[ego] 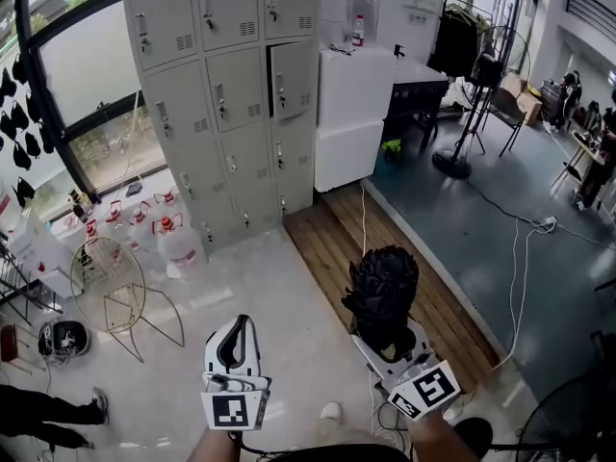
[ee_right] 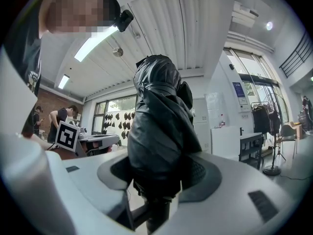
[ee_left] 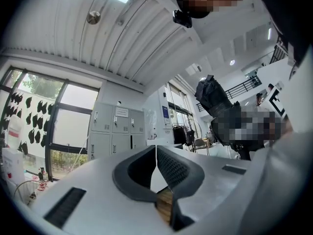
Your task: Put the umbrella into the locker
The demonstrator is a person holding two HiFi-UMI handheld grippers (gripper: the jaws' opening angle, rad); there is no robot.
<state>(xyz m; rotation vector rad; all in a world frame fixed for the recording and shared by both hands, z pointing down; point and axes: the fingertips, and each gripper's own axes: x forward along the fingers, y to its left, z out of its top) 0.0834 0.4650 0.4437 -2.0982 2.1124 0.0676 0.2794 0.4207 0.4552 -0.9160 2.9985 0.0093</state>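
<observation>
Had umbrella [ego: 383,292] clamped in right gripper [ego: 397,346] w/ left gripper [ego: 237,327] clenched empty; stood well short of locker [ego: 236,85], stowing undone.

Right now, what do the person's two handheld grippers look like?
The left gripper and right gripper are white moulded plastic, each with two jaws lined by dark grey ribbed pads. Each carries a white cube with black square markers: left cube, right cube.
</observation>
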